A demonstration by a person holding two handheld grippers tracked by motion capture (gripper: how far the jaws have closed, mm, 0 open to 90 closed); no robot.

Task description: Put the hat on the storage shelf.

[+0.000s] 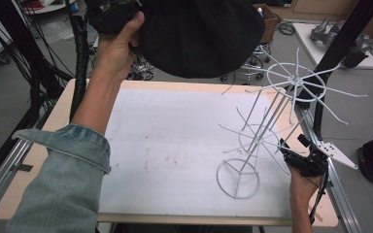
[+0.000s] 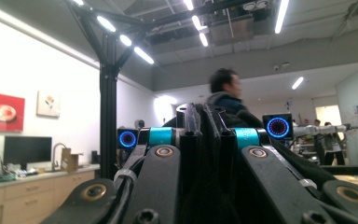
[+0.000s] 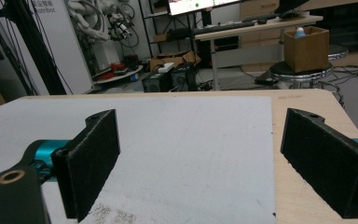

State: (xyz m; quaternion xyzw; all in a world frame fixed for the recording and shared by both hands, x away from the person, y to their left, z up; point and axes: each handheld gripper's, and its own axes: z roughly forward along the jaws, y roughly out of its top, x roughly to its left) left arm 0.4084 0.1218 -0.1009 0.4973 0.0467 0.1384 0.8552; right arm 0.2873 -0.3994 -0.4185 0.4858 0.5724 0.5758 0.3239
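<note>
The left gripper (image 2: 204, 135) has its jaws squeezed shut on a black hat (image 1: 201, 36), and the hat could slip out because the right gripper (image 3: 200, 158), jaws wide open, holds nothing beside the wire rack (image 1: 272, 126).

Wire rack (image 1: 272, 131) on table's (image 1: 53, 145) right

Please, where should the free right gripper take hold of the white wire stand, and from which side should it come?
Probably the straight central rods of the white wire stand, between its tiers, from the table's right edge, where the open right gripper waits. The rods are thin and bare there; the spreading hooks crowd the ring levels and would catch the jaws.
</note>
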